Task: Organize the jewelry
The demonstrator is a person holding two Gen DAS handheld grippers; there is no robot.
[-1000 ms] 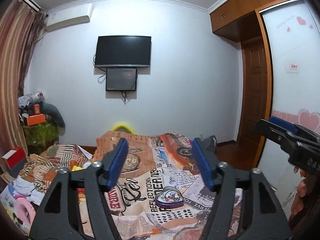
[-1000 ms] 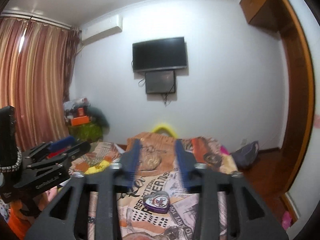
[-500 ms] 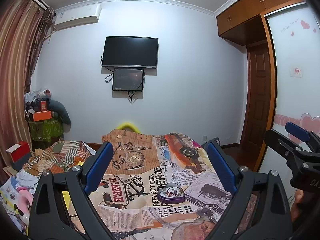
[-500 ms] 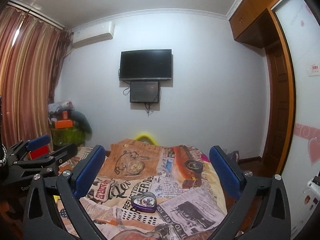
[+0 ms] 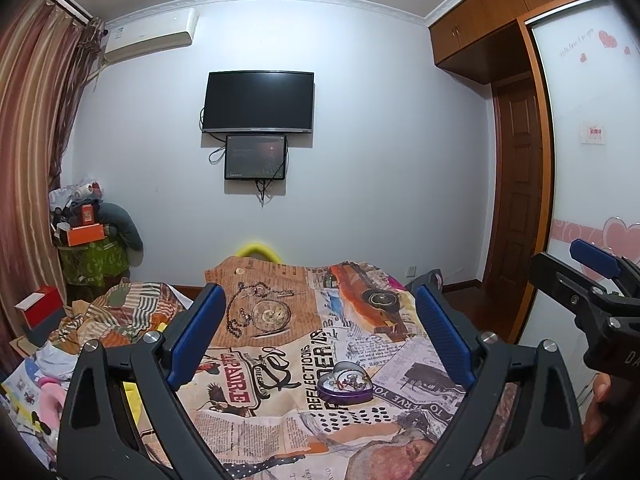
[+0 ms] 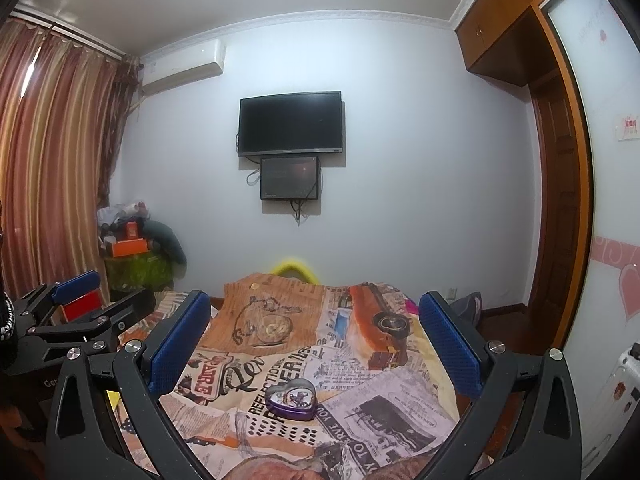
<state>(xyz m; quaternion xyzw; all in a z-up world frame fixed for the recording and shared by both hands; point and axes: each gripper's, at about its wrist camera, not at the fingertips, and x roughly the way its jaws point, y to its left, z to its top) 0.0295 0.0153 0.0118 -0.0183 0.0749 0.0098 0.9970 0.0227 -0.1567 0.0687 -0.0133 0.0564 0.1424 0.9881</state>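
Observation:
A purple heart-shaped tin with small jewelry pieces inside lies open on the printed bedspread; it also shows in the right wrist view. My left gripper is open and empty, held above the bed, with the tin low between its fingers. My right gripper is open and empty too, level with the left one. Each gripper shows at the edge of the other's view: the right gripper and the left gripper.
A pile of clothes and bedding lies left of the bed. A red box and a cluttered stand are by the curtain. A TV hangs on the far wall. A wardrobe and door stand to the right.
Both grippers have opened wide from a narrower gap. Both views have steadied and now look more squarely at the bed and far wall.

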